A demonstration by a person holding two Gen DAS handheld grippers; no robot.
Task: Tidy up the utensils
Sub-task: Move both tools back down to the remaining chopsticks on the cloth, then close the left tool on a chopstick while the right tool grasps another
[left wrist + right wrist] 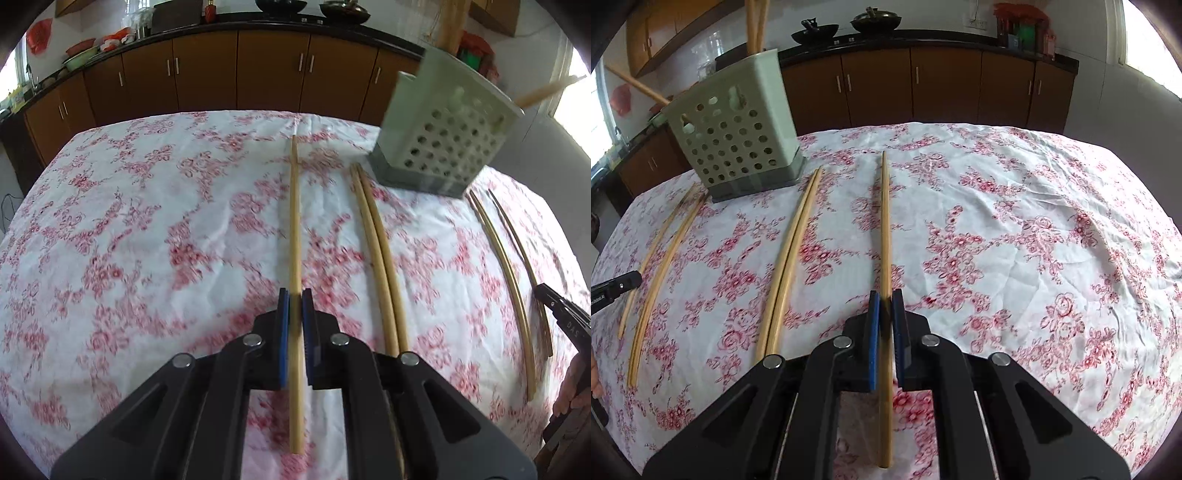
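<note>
My left gripper (pixel 295 295) is shut on a chopstick (pixel 294 221) that runs forward between its blue pads. A pair of chopsticks (pixel 376 251) lies to its right, and another pair (pixel 509 266) lies further right. My right gripper (pixel 885 297) is shut on another chopstick (pixel 884 221). A pair of chopsticks (pixel 792 251) lies to its left, and another pair (pixel 661 258) lies further left. A pale green perforated utensil holder (pixel 443 136) stands at the back right; in the right wrist view it (pixel 738 136) stands at the back left with several chopsticks in it.
A white tablecloth with red flowers (pixel 147 221) covers the table. Brown kitchen cabinets (pixel 240 74) run along the far wall. The right gripper's tip (pixel 561 310) shows at the right edge of the left view; the left gripper's tip (pixel 617 286) shows at the left edge of the right view.
</note>
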